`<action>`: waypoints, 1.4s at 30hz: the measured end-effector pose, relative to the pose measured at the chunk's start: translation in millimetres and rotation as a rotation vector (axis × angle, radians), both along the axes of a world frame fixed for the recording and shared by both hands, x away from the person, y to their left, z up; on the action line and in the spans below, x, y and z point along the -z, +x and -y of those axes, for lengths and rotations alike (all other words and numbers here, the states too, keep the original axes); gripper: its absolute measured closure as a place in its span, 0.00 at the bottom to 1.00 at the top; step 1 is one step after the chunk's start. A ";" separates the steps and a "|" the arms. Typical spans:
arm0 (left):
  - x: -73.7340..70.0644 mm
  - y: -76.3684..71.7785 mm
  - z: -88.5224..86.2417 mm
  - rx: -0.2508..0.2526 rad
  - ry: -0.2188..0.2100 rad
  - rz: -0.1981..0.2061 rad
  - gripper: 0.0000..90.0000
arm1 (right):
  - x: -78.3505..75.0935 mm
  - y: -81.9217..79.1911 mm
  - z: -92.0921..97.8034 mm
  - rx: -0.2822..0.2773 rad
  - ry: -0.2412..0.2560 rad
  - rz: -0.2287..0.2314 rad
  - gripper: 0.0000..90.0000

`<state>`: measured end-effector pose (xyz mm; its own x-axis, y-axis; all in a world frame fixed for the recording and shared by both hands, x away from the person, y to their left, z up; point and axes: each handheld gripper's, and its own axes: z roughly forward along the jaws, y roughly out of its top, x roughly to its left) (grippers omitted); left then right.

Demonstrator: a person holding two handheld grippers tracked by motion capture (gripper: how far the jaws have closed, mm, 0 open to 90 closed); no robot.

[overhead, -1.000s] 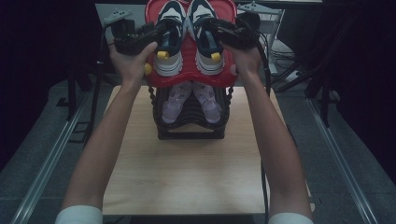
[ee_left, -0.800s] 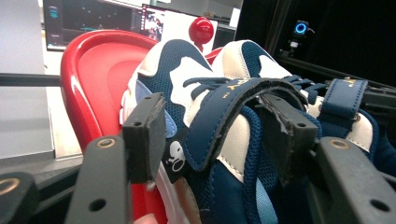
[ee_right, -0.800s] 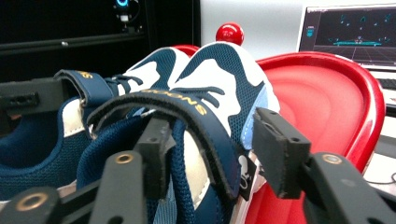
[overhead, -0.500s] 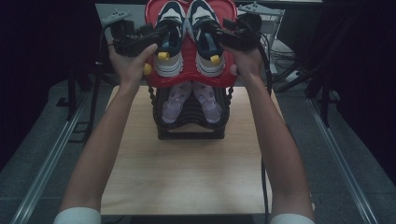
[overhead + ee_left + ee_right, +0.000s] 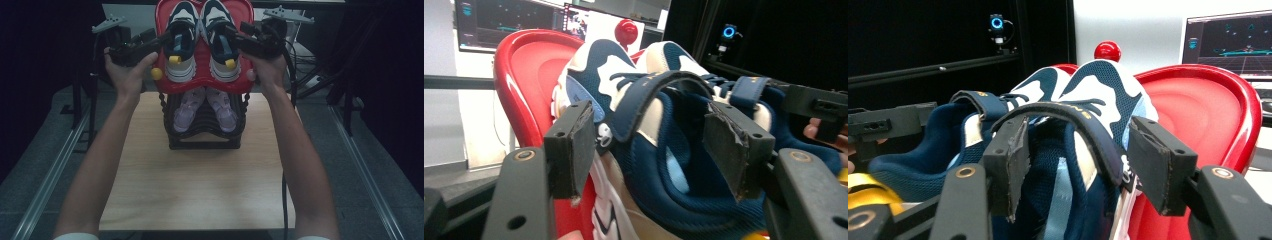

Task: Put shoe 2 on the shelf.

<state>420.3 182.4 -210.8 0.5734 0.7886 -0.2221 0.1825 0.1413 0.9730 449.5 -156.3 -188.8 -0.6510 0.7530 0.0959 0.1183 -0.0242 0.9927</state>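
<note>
Both grippers now reach further over the shoes: left gripper [image 5: 161,44] at nine o'clock, right gripper [image 5: 231,34] at three, each spread wide around a navy shoe [image 5: 181,42] on the red tray [image 5: 200,75].

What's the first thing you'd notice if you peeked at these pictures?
A bright red tray at the far end of the wooden table, carrying a pair of blue and white sneakers. The left gripper and right gripper reach for the sneakers from either side, each with its jaws open around one shoe's strap. Underneath, purple shoes sit on a black rack.
</note>
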 end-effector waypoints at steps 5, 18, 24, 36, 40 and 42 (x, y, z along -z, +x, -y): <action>1.6 -6.6 -0.9 0.013 -0.006 -0.006 0.42 | 3.9 -4.6 8.4 -0.008 0.044 0.006 0.47; 9.2 -24.4 -12.7 0.021 -0.024 -0.024 0.42 | 19.6 -18.9 39.0 -0.027 0.128 0.035 0.49; 13.3 -32.5 -20.0 0.030 -0.029 -0.019 0.42 | 30.4 -32.2 51.8 -0.031 0.137 0.048 0.50; 31.9 -48.9 -29.2 0.053 -0.060 -0.023 0.42 | 54.9 -50.5 73.2 -0.028 0.152 0.054 0.50; 35.7 -56.3 -30.6 0.057 -0.060 -0.011 0.42 | 65.8 -53.1 78.9 -0.024 0.154 0.050 0.50; 38.9 -59.0 -31.1 0.063 -0.066 -0.011 0.42 | 70.6 -53.7 81.0 -0.022 0.153 0.045 0.50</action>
<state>361.4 213.6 -249.6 0.6183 0.7347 -0.2791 0.2040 0.1930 0.9598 395.8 -237.2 -259.5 -0.6733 0.7175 0.1787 0.0760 -0.1732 0.9819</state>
